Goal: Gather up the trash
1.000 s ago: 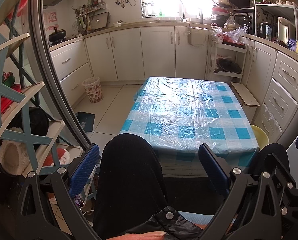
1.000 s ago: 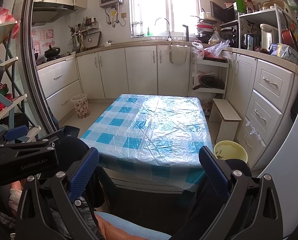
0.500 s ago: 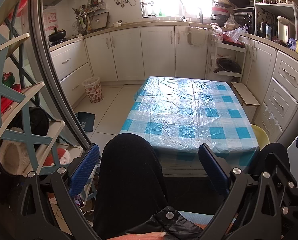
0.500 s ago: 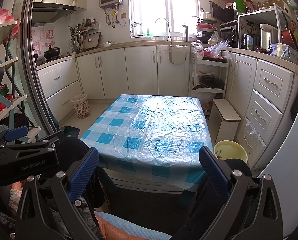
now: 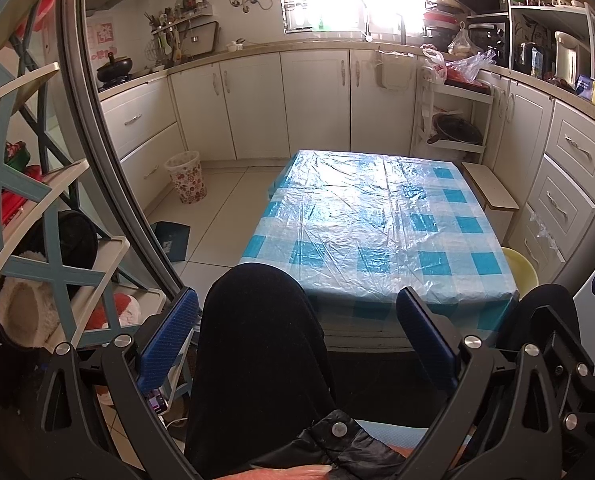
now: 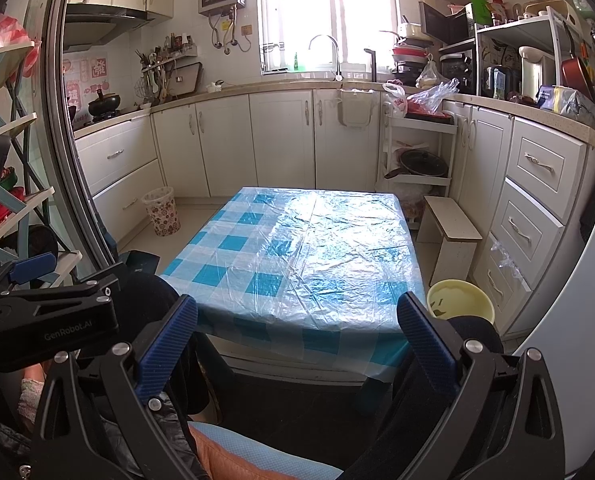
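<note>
Change: nothing is shifting between moments; both views are staying fixed.
Left tool [image 5: 297,320]: gaping wide, holding nothing.
Right tool [image 6: 297,320]: likewise.
Trash: none showing on the desk [image 6: 297,248]; bin [image 5: 186,177] far left.
Meaning: collecting is not starting yet.

Left gripper [image 5: 297,334] and right gripper [image 6: 297,334] low over knees, jaws spread, empty

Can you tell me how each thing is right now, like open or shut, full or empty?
left gripper: open, holding nothing.
right gripper: open, holding nothing.
floral wastebasket: upright on the floor, contents hidden.
yellow basin: upright on the floor beside the table.
cabinet doors: shut.
drawers: shut.
table: covered with a checked plastic cloth.
</note>
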The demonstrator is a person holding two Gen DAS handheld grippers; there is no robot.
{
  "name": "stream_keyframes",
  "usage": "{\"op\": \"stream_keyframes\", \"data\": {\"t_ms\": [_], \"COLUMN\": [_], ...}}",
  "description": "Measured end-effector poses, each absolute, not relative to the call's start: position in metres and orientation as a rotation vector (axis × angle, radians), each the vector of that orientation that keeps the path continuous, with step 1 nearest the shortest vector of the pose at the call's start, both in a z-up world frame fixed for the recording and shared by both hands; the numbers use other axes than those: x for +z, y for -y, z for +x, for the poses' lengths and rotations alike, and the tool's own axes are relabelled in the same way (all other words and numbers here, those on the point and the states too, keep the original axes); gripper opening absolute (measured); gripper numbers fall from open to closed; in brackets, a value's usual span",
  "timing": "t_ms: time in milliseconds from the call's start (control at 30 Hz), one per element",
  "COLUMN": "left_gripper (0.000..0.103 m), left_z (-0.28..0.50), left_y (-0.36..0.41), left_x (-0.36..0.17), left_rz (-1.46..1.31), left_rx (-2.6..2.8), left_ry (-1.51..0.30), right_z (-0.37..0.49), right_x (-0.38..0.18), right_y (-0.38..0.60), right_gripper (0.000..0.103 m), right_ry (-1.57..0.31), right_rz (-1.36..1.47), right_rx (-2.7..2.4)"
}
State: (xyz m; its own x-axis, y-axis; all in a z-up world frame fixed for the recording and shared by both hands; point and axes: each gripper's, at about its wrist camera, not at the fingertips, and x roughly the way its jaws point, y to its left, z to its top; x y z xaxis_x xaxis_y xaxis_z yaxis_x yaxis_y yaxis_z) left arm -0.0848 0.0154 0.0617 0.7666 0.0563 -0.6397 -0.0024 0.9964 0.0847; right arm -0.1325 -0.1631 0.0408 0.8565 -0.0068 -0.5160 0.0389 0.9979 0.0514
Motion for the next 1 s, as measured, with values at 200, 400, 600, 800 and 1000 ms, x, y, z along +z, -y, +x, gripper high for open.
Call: {"op": "stream_keyframes", "data": {"t_ms": [200, 400, 600, 800, 1000], "left_gripper": [0.095, 0.095, 0.095, 0.095, 0.095], "left_z": [-0.085, -0.085, -0.087, -0.088, -0.086], "left_y": [-0.016, -0.016, -0.015, -0.015, -0.015], "left_x": [0.062, 0.061, 0.057, 0.054, 0.052], "left_rz": [0.08, 0.08, 0.08, 0.077, 0.074], "left_rx": [0.032, 0.031, 0.03, 0.03, 0.032], "left_ry": [-0.699, -0.699, -0.703, -0.709, -0.717], "right_z": [-0.132, -0.133, -0.133, -0.135, -0.135], "right_x": [0.041, 0.039, 0.039, 0.035, 0.031], "right_y": [0.163, 0.163, 0.163, 0.163, 0.163], "right_gripper": [0.096, 0.096, 0.096, 0.096, 0.096], "right_ry": [-0.542, -0.545, -0.546, -0.551, -0.557], "right_rz": [0.06, 0.061, 0.061, 0.061, 0.061], "right_rx": [-0.024, -0.023, -0.022, -0.021, -0.019]}}
